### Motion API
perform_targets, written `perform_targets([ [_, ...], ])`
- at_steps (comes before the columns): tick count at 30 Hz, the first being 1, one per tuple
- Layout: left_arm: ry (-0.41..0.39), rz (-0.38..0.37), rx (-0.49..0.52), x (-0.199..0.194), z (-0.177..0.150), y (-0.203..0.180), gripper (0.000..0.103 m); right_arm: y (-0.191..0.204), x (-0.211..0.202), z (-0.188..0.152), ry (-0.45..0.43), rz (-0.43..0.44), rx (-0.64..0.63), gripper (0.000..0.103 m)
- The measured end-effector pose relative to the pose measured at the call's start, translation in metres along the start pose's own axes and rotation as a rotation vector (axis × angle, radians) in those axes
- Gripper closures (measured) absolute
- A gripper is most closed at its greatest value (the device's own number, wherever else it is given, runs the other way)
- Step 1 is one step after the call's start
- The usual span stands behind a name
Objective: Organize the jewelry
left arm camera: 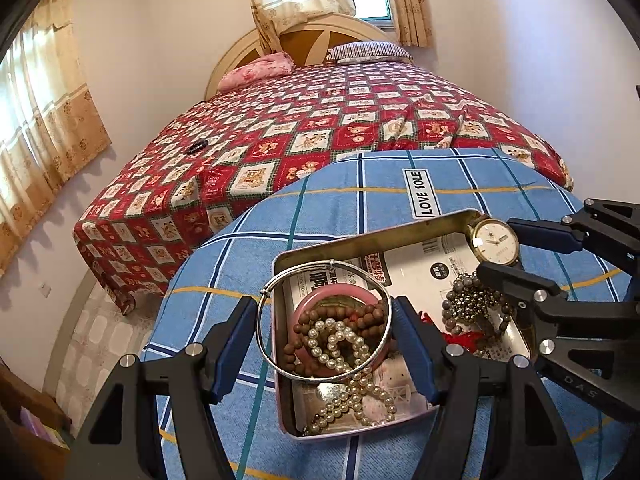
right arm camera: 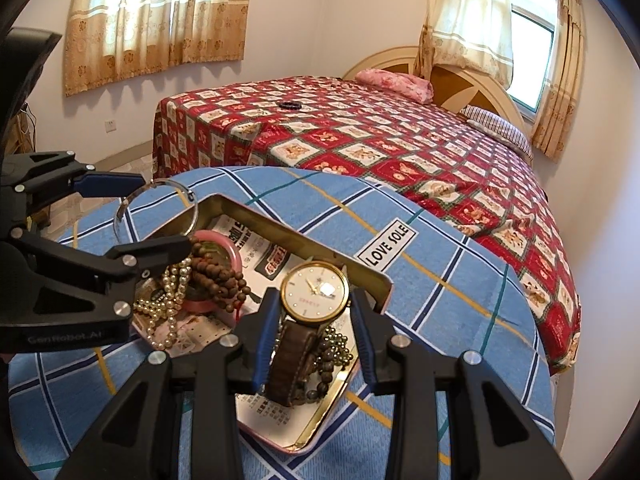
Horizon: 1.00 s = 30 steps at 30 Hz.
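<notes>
A shallow metal tin lies on a blue plaid cloth. It holds a pink bangle, brown wooden beads, a pearl string and dark metal beads. My left gripper grips a silver bangle across its width, at the tin's left end; the bangle also shows in the right wrist view. My right gripper grips a gold watch with a brown strap, held upright over the tin's right end.
The cloth-covered round table has a "LOVE SOLE" label. Behind it is a bed with a red patterned cover; a dark beaded bracelet lies on it. Curtained windows and white walls surround.
</notes>
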State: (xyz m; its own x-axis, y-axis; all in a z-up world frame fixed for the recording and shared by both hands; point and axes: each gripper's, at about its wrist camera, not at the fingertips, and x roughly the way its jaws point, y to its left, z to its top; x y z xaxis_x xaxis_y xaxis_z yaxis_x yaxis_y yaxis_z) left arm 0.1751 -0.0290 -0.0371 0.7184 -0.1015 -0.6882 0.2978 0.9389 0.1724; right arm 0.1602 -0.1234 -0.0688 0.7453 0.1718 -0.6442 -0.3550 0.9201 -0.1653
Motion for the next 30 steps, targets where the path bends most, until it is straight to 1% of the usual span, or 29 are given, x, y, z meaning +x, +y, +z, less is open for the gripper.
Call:
perform_targets([
  [5,-0.003,-0.006,-0.003,-0.002,-0.001,-0.002,0.033,0.002,0.002,-0.004,-0.002,0.012,-0.003,0.065],
  [7,-0.002,0.008,-0.002,-0.004,-0.002,-0.003,0.03,0.003,0.0,-0.005,-0.003,0.005,-0.004,0.056],
  [9,-0.005,0.039,0.005,-0.007,-0.003,-0.004,0.026,0.002,-0.003,-0.007,-0.004,-0.006,-0.002,0.054],
  [11,-0.006,0.07,0.005,-0.012,-0.007,-0.003,0.026,0.001,-0.007,-0.01,-0.007,-0.017,0.004,0.049],
  [12,-0.007,0.076,0.003,-0.014,-0.008,-0.002,0.025,0.0,-0.01,-0.011,-0.009,-0.028,0.008,0.044],
  [13,-0.009,0.09,0.002,-0.017,-0.01,-0.002,0.025,0.0,-0.014,-0.012,-0.014,-0.037,0.015,0.043],
  [23,-0.051,0.086,-0.027,-0.046,-0.023,-0.001,0.025,0.003,-0.047,-0.019,-0.06,-0.053,0.041,0.04],
  [30,-0.085,0.073,-0.058,-0.067,-0.029,-0.001,0.025,0.003,-0.062,-0.023,-0.09,-0.072,0.062,0.038],
])
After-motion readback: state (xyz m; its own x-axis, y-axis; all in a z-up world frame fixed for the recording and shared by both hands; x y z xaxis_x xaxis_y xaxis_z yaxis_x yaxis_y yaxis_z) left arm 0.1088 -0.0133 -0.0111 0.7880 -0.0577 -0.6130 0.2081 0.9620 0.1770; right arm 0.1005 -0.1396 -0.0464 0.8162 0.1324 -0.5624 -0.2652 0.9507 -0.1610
